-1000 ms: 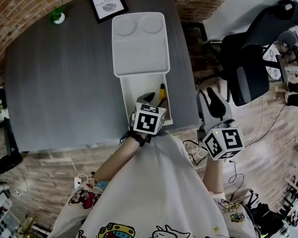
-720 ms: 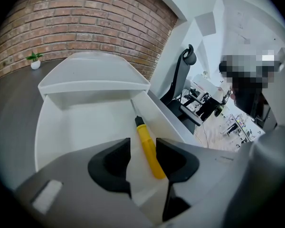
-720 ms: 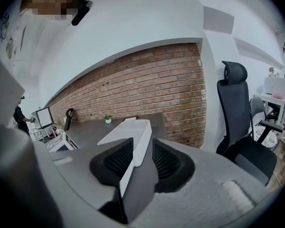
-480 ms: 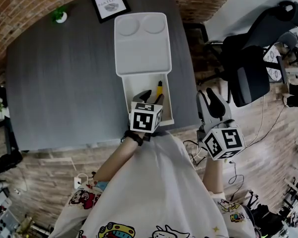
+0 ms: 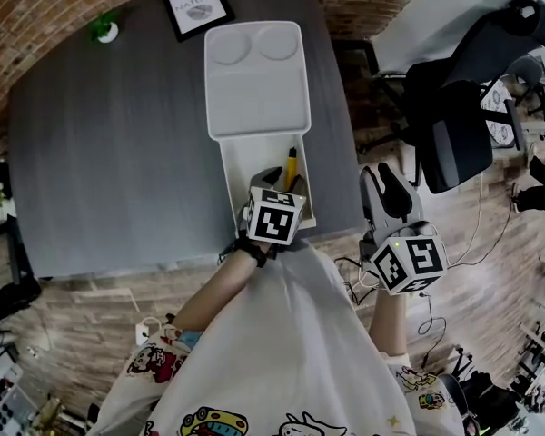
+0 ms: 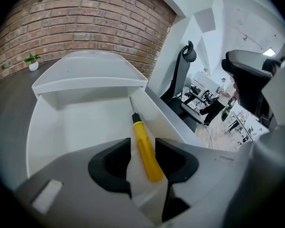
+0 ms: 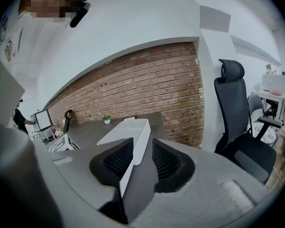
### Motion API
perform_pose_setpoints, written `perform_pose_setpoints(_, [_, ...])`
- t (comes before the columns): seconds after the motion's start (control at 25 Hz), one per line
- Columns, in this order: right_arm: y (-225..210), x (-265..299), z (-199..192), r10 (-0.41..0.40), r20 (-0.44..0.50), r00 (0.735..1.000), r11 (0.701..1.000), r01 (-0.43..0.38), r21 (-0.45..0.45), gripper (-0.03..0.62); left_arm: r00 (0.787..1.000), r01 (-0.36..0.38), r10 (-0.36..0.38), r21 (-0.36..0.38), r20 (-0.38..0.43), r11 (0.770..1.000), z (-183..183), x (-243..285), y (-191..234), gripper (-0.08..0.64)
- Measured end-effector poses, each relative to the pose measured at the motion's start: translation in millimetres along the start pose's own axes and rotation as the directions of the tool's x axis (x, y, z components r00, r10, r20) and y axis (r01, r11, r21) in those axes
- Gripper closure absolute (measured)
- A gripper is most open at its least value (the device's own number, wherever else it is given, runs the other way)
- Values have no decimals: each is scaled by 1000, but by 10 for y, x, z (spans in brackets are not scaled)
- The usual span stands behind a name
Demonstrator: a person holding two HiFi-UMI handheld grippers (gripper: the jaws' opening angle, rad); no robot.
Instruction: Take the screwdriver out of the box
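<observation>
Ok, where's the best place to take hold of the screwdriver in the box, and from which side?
Take the thick yellow handle, not the thin shaft. The screwdriver lies along the box's right wall, handle end nearest you, so come down from above at the near end, one pad each side. The left tongs are closing with the handle between them.

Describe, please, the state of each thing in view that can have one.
Box: open, lid swung back.
Screwdriver: lying in the box along its right wall, handle between the left gripper's jaws.
Left gripper: jaws closing around the handle, not yet clamped.
Right gripper: open, empty, apart from the box.
</observation>
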State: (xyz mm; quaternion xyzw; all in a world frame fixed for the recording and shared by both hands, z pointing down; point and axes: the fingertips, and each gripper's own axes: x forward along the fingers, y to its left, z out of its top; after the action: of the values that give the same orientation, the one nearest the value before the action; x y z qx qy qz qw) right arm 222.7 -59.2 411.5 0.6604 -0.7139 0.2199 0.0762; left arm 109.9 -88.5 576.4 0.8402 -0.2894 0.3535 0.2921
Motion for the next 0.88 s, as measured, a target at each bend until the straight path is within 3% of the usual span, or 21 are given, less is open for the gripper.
perform_pose_setpoints(0.2, [3,5,-19,3,-3,1000,1000,-3,8,469,1000,-21,21,39,8,999,21,3,15,408])
perform_pose_setpoints(0.32, [3,12,-22,5,-4,1000,1000,-5,11,469,1000,-25,25,13,-7,1000,-15,-1,47,462])
perform_pose_setpoints(0.88, [-37,45,-31,-8,-21,1000,1000,9,14,469,1000,3,-3,-45,-11,999,24,2,103,463])
